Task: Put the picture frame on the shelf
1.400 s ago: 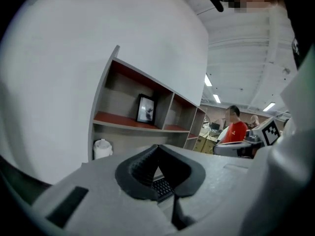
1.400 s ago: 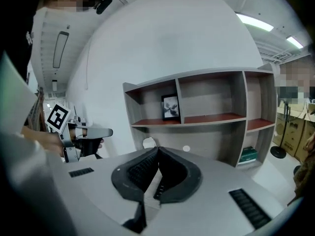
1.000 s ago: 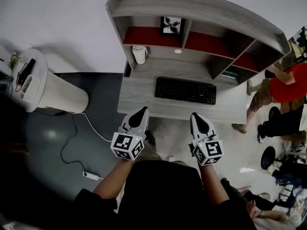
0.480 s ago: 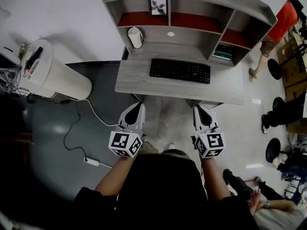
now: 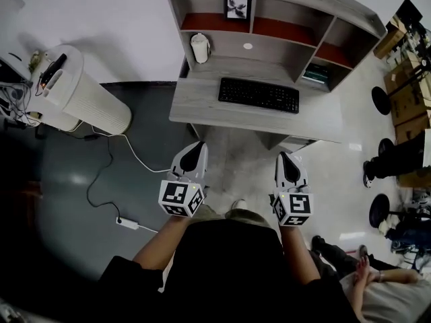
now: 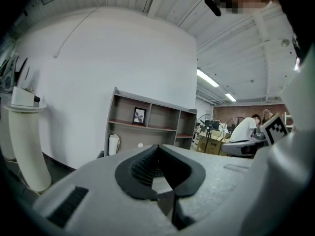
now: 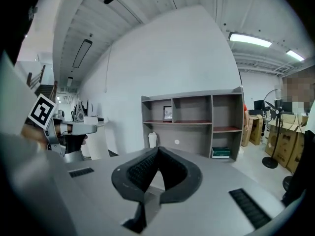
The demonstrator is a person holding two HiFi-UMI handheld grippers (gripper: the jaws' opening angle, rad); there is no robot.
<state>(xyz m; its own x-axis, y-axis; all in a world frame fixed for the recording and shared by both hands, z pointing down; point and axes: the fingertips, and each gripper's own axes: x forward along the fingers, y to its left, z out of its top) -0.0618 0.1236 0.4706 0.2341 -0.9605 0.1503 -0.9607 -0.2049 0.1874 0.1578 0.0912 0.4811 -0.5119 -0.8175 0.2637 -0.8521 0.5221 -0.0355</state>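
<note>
A small black picture frame (image 5: 237, 6) stands upright on the red-lined upper shelf of the grey desk hutch (image 5: 337, 15); it also shows as the frame (image 6: 140, 115) and the frame (image 7: 168, 113) in the two gripper views. My left gripper (image 5: 196, 148) and right gripper (image 5: 287, 157) hang side by side over the floor, short of the desk's front edge and well apart from the frame. In both gripper views the jaws meet, with nothing between them on the left gripper (image 6: 157, 149) or the right gripper (image 7: 157, 152).
A black keyboard (image 5: 258, 95) lies on the desk (image 5: 195, 106), and a white canister (image 5: 199, 48) stands at its back left. A tall white cylinder (image 5: 81, 99) stands at the left, with a cable and plug strip (image 5: 126, 222) on the floor. Chairs and boxes (image 5: 397, 46) crowd the right.
The view has shifted, so the desk sits a little further right and away. The person in red at the right is out of the picture. Both grippers stay shut and level.
</note>
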